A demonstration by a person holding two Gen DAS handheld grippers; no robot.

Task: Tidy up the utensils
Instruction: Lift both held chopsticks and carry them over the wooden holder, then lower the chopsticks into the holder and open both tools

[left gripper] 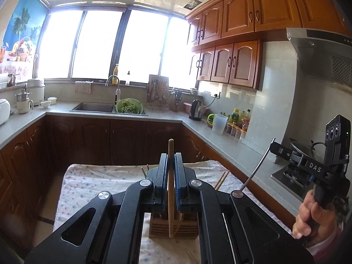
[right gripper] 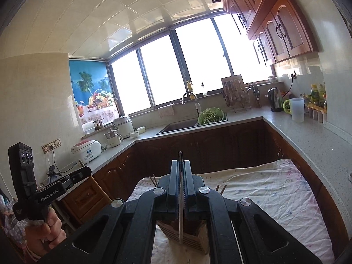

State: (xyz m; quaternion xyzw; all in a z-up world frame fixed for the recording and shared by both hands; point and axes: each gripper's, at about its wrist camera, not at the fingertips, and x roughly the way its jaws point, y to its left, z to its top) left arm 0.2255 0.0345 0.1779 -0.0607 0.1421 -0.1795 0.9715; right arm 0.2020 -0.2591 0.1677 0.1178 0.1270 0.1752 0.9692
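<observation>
Sunlit kitchen windows back a cloth-covered tabletop. Left gripper clamps a wooden chopstick upright; right gripper clamps a metal chopstick. Both hang above the wooden holder at 6 o'clock.

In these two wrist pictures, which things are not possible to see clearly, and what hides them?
- Lower end of the wooden chopstick, left wrist view: it overlaps the wooden holder, so in or outside is unclear.
- Metal utensil, right wrist view: the right claw covers its middle, type unclear.
- Holder's slots, both views: hidden behind the claw bodies.
- Outside the window: overexposed.
</observation>
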